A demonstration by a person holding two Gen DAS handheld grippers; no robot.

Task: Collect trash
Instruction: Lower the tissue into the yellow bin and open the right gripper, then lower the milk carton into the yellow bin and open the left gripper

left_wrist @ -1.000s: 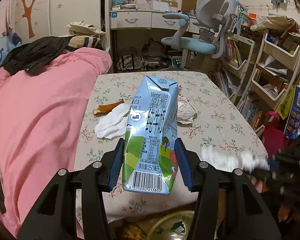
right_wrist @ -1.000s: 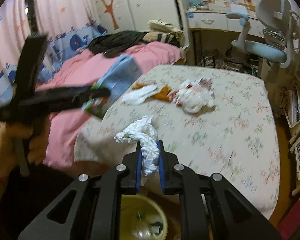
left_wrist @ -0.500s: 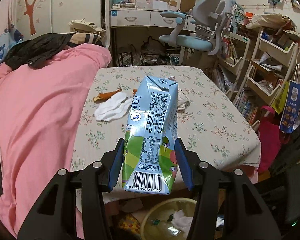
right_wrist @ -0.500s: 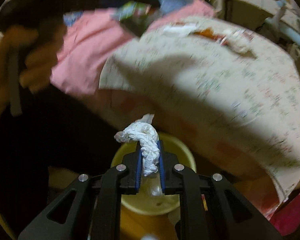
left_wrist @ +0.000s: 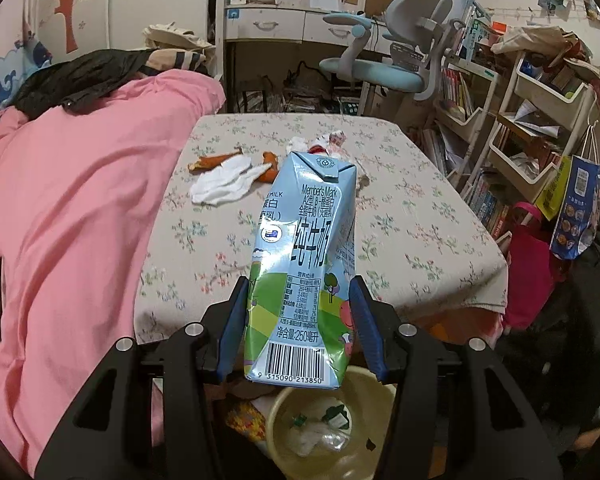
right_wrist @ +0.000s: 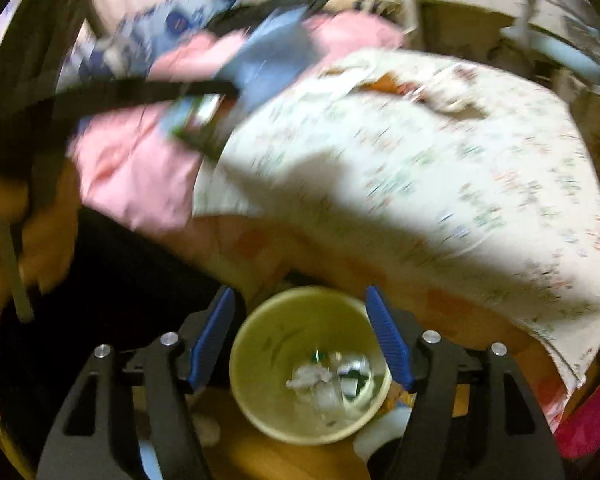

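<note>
Two claws: left claw (left_wrist: 298, 326) clamps "Member's Mark" milk carton (left_wrist: 302, 268); right claw (right_wrist: 304, 336) just released, empty.

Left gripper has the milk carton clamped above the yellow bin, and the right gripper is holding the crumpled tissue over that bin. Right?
Not quite. The right gripper holds nothing: the right wrist view shows its jaws, which have just been opening, apart and bare, with white paper down in the yellow bin. The left gripper does clamp the milk carton.

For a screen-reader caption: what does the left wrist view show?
The left claw grips a blue milk carton above a yellow bin holding trash. Behind it, tissues and orange peel lie on the floral table.
</note>
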